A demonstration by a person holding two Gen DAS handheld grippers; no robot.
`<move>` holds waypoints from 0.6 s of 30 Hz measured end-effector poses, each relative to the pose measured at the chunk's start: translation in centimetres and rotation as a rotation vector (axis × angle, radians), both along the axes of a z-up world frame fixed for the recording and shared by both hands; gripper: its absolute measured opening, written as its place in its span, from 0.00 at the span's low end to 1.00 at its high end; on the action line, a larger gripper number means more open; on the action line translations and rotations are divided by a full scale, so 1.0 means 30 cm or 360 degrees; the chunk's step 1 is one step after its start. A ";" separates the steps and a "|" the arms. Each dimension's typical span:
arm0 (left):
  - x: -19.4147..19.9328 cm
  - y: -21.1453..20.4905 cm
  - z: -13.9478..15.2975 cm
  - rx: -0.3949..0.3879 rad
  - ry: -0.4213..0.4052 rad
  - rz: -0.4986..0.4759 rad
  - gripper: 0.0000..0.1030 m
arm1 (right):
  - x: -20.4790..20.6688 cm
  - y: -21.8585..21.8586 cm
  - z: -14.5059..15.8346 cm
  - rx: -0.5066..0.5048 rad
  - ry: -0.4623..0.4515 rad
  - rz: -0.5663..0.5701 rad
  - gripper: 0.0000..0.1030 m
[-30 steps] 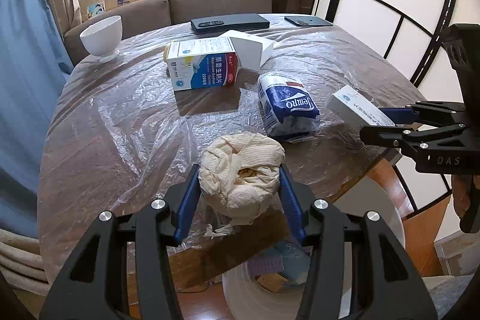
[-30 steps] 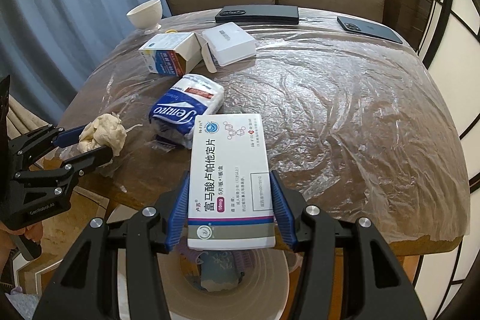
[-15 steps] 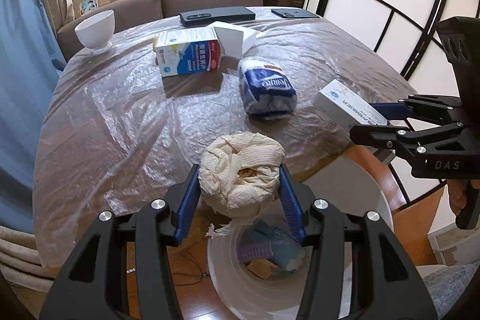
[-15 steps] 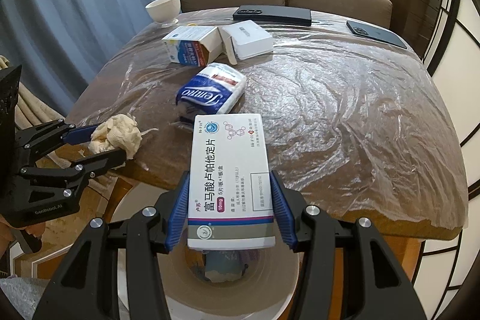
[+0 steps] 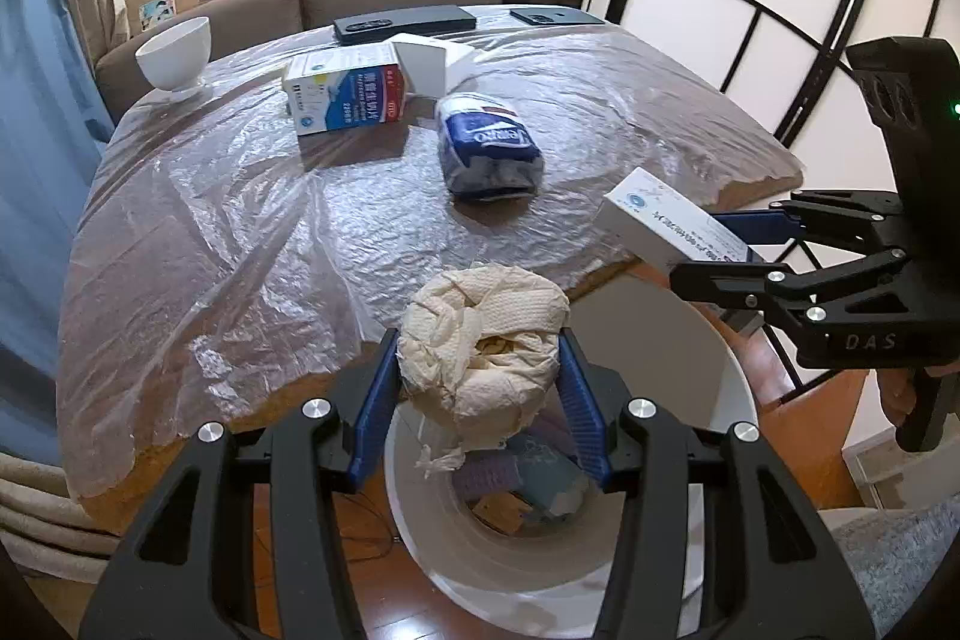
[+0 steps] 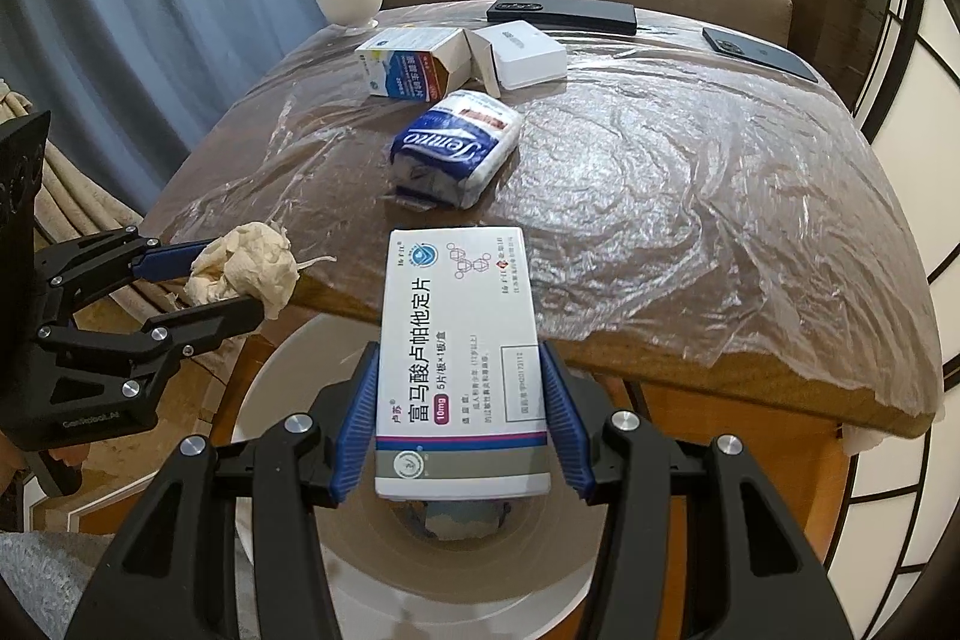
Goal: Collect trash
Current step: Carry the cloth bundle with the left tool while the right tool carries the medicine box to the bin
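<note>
My left gripper (image 5: pixel 480 394) is shut on a crumpled paper wad (image 5: pixel 483 340) and holds it over the open white trash bin (image 5: pixel 726 400) on the floor at the table's near edge. My right gripper (image 6: pixel 459 424) is shut on a white medicine box (image 6: pixel 459 358) and holds it above the same bin (image 6: pixel 270 400), which has several pieces of trash inside. Each gripper shows in the other's view: the wad (image 6: pixel 243 271) at left, the box (image 5: pixel 666 226) at right. A blue Tempo tissue pack (image 5: pixel 486 148) lies on the table.
The table (image 5: pixel 210 232) is covered in clear plastic film. On it are a blue-and-white carton (image 5: pixel 345 97), an open white box (image 5: pixel 429 55), a white bowl (image 5: pixel 174 52), a black keyboard-like slab (image 5: pixel 405 22) and a dark phone (image 5: pixel 555 17). A sofa stands behind.
Both grippers have drawn back from the table with their loads. The bin has come fully under them and the table items look farther away.
</note>
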State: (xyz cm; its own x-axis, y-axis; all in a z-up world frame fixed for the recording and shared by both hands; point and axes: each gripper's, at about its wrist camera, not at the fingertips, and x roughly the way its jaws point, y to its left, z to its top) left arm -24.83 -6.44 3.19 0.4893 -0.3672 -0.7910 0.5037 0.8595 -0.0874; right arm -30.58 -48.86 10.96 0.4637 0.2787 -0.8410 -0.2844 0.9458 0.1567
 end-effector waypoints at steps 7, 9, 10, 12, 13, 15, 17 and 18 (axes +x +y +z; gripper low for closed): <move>-0.041 -0.018 -0.008 0.0010 0.0025 -0.0074 0.50 | -0.037 -0.001 -0.011 0.0001 0.0036 0.0003 0.49; -0.052 -0.027 -0.012 0.0016 0.0032 -0.0101 0.50 | -0.051 0.001 -0.018 -0.0003 0.0050 0.0009 0.49; -0.057 -0.031 -0.014 0.0019 0.0037 -0.0111 0.50 | -0.055 0.003 -0.019 -0.0005 0.0053 0.0011 0.49; -0.064 -0.038 -0.019 0.0025 0.0048 -0.0139 0.50 | -0.065 0.007 -0.024 -0.0010 0.0064 0.0020 0.49; -0.067 -0.041 -0.023 0.0028 0.0054 -0.0153 0.50 | -0.070 0.009 -0.026 -0.0015 0.0068 0.0023 0.49; -0.077 -0.047 -0.029 0.0042 0.0059 -0.0176 0.50 | -0.076 0.013 -0.031 -0.0017 0.0076 0.0031 0.49; -0.083 -0.053 -0.037 0.0051 0.0070 -0.0199 0.50 | -0.081 0.015 -0.034 -0.0021 0.0082 0.0037 0.49; -0.084 -0.054 -0.039 0.0055 0.0072 -0.0203 0.50 | -0.085 0.018 -0.037 -0.0024 0.0087 0.0040 0.49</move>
